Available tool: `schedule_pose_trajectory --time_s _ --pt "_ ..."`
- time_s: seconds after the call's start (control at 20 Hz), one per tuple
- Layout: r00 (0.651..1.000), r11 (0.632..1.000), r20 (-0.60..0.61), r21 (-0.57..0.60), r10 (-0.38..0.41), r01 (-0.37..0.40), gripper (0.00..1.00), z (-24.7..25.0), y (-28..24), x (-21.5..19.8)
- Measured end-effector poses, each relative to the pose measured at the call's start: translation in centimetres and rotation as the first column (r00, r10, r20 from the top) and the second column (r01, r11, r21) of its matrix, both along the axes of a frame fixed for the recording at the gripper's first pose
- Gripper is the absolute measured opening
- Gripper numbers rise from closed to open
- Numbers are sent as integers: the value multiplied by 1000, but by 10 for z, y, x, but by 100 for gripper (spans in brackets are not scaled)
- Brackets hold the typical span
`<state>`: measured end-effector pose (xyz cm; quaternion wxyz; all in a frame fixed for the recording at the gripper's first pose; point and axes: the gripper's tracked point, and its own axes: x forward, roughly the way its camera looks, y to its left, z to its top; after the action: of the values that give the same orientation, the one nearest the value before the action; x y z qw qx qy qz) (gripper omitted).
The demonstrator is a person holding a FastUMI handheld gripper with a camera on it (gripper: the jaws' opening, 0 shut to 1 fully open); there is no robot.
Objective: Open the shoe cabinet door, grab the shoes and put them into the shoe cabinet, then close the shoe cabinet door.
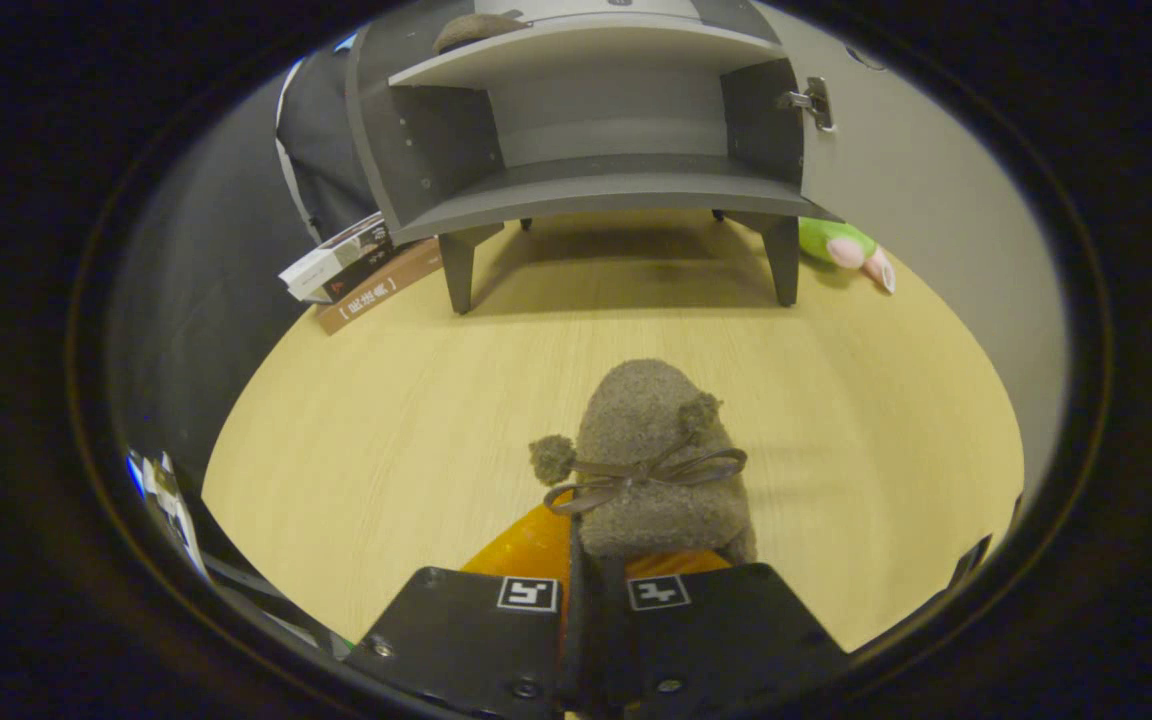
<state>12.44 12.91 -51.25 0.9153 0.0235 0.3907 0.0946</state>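
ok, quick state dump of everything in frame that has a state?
Cabinet door: open, swung wide to the right.
Cabinet: lower shelf bare, one shoe on the upper shelf.
Slipper: off the cabinet, bow on top, held by its rear edge.
Hand-held gripper: shut on the slipper.
Books: lying stacked beside the cabinet's left leg.
Green toy: lying on the table behind the door.

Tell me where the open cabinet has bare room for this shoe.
The gripper is shut on the brown shoe. The cabinet's lower shelf lies bare between its side walls. The upper shelf already holds another shoe at its left.
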Motion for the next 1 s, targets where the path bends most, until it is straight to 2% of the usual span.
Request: schedule_pose_trajectory --time_s 0.25,0.55,0.8,1.0 --pt "997 998 44 5 57 -57 8 35 4 -6" --pt "977 996 203 42 68 -78 8 148 14 -2" --pt "936 996 350 56 41 -65 8 249 22 25" --pt "891 999 454 31 12 -29 7 319 24 70"
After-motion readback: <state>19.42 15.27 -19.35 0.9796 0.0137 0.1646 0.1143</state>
